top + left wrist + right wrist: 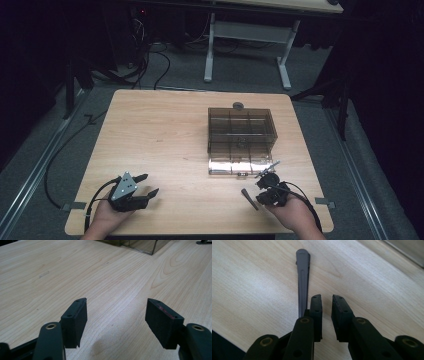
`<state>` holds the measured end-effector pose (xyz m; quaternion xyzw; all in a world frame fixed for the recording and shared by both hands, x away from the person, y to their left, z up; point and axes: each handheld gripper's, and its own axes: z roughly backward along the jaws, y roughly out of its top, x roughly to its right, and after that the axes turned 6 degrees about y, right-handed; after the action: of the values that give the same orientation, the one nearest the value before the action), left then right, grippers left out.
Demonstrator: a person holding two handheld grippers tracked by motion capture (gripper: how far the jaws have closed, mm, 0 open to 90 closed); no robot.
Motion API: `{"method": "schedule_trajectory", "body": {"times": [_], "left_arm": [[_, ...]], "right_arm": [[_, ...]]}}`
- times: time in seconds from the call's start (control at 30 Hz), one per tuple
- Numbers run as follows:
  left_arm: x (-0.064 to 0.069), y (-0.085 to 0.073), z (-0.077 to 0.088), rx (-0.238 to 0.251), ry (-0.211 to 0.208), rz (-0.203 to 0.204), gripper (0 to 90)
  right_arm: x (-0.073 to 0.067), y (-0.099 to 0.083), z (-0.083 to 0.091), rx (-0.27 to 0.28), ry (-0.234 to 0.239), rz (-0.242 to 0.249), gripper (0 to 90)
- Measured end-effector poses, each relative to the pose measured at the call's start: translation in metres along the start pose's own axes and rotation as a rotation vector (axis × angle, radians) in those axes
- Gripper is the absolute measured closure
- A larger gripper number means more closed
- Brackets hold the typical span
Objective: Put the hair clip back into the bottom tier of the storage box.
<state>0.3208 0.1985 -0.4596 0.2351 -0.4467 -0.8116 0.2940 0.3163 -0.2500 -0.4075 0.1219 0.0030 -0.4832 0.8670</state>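
So my right gripper (326,301) sits slightly parted, gripping nothing, beside the slim grey tapered plastic stick (303,277); I'd recentre before squeezing.

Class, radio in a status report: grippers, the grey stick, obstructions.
Left gripper open, idle. Right gripper slightly open, nothing between. Grey stick on table beside it.

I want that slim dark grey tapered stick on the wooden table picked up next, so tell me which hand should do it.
Right. The right gripper has the slim dark grey tapered stick lying just beside its slightly parted jaws. The left gripper sits wide open at the table's opposite near corner, far from it.
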Motion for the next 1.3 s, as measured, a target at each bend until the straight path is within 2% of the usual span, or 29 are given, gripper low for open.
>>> {"method": "schedule_trajectory", "body": {"times": [0.07, 0.17, 0.23, 0.4, 0.43, 0.83, 1.3], "left_arm": [[0.000, 0.000, 0.000, 0.001, -0.001, 0.001, 34.4], [0.000, 0.000, 0.000, 0.002, -0.001, 0.002, 34.4], [0.000, 0.000, 0.000, 0.001, -0.001, 0.001, 34.4], [0.000, 0.000, 0.000, 0.002, -0.001, 0.003, 34.4], [0.000, 0.000, 0.000, 0.002, 0.000, 0.002, 34.4], [0.000, 0.000, 0.000, 0.004, -0.001, 0.001, 34.4], [0.000, 0.000, 0.000, 0.003, -0.002, -0.001, 34.4]], "right_arm": [[-0.001, 0.001, 0.000, -0.017, 0.003, -0.005, 78.2], [0.000, 0.003, -0.002, -0.037, 0.010, 0.026, 77.2], [-0.001, 0.004, -0.002, -0.072, 0.017, 0.010, 75.4], [-0.002, 0.006, -0.001, -0.084, 0.023, 0.017, 73.6], [-0.005, 0.008, 0.001, -0.095, 0.029, 0.004, 71.7], [-0.014, 0.022, -0.005, -0.104, 0.044, 0.053, 67.0], [-0.018, 0.036, -0.011, -0.120, 0.026, 0.065, 71.0]]}}
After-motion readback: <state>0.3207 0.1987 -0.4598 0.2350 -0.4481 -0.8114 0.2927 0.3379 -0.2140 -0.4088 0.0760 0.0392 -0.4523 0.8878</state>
